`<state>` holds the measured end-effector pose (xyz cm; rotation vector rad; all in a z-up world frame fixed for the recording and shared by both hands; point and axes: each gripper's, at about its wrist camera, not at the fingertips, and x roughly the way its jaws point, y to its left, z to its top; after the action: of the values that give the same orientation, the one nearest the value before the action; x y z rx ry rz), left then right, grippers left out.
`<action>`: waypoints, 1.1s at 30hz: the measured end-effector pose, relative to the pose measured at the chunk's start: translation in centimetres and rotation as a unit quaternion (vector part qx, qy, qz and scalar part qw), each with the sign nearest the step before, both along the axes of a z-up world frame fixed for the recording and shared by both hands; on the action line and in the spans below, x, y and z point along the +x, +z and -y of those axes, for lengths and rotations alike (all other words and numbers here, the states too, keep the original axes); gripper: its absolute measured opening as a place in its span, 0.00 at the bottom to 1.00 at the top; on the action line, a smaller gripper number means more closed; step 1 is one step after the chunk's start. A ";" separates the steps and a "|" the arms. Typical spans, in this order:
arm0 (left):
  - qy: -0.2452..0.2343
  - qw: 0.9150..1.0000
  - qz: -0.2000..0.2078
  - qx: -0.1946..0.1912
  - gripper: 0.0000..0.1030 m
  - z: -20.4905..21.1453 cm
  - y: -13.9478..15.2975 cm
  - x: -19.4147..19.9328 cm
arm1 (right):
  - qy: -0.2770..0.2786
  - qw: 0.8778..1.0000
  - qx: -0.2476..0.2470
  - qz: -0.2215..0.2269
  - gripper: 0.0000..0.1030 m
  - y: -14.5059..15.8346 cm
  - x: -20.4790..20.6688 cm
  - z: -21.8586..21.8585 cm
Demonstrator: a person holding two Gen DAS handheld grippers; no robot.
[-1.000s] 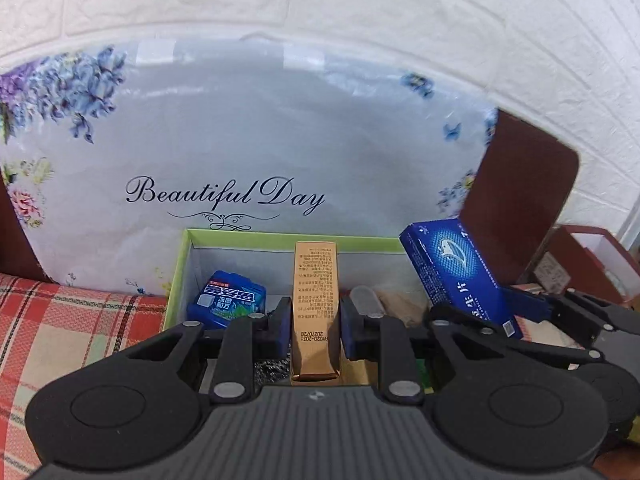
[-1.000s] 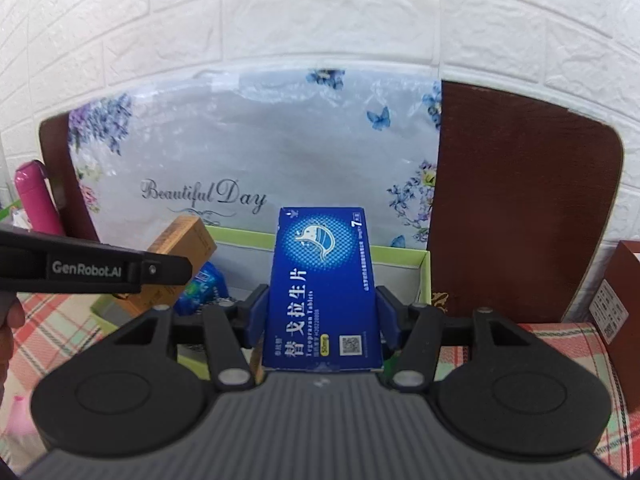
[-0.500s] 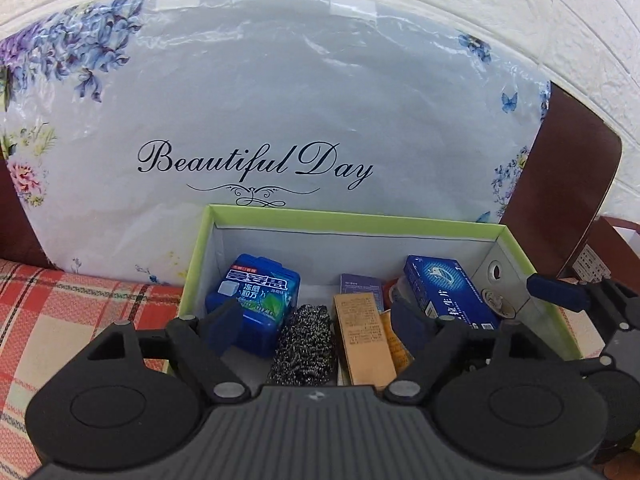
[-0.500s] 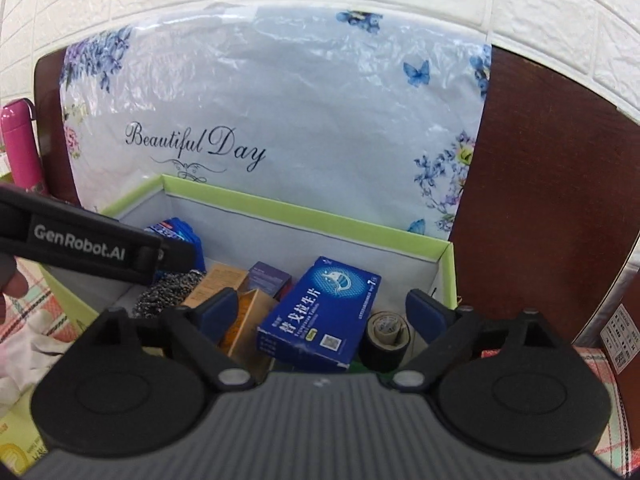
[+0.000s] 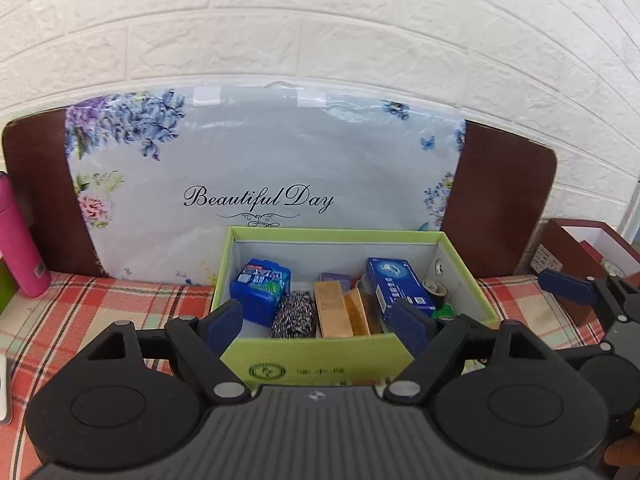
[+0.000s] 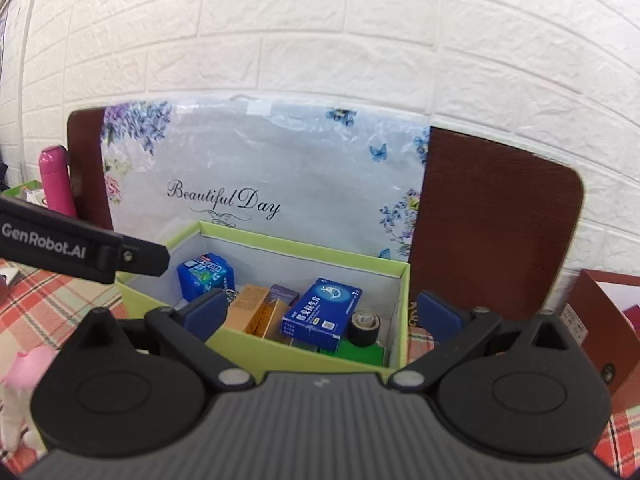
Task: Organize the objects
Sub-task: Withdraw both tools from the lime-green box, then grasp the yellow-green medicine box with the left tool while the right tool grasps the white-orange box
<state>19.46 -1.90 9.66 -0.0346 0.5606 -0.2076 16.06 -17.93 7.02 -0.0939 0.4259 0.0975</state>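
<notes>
Step in hand: release into green-rimmed cardboard box (image 5: 312, 354) done.

Left gripper (image 5: 322, 320) jaws wide, nothing between, held on near side of box.

Right gripper (image 6: 320, 314) jaws just opened further, now fully spread, empty.

Blue rectangular tablet carton (image 6: 320, 312) lies inside box beside gold slim carton (image 5: 332, 310), black tape roll (image 6: 363, 328) just right.

Next, by judgement: find loose item on checked cloth (image 5: 100, 300), approach with jaws apart.
</notes>
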 end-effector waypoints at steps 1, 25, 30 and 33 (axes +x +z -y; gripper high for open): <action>-0.002 1.000 0.000 -0.001 0.82 -0.1 0.0 -0.7 | -0.001 1.000 0.005 0.002 1.00 0.0 -0.8 0.1; 0.029 0.997 -0.052 -0.043 0.82 -4.7 -5.4 -8.8 | 0.011 0.995 0.071 -0.067 1.00 -6.5 -8.9 -1.7; 0.023 0.996 -0.069 -0.050 0.82 -5.8 -7.5 -9.6 | 0.014 0.990 0.095 -0.108 1.00 -9.0 -7.5 -2.8; 0.011 0.996 -0.072 -0.052 0.82 -6.0 -8.4 -10.1 | 0.012 0.987 0.103 -0.124 1.00 -10.4 -6.0 -3.4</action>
<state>9.41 4.07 1.26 -0.1579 0.6928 -0.2131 10.02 -14.54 -3.36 0.1185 0.6618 0.1774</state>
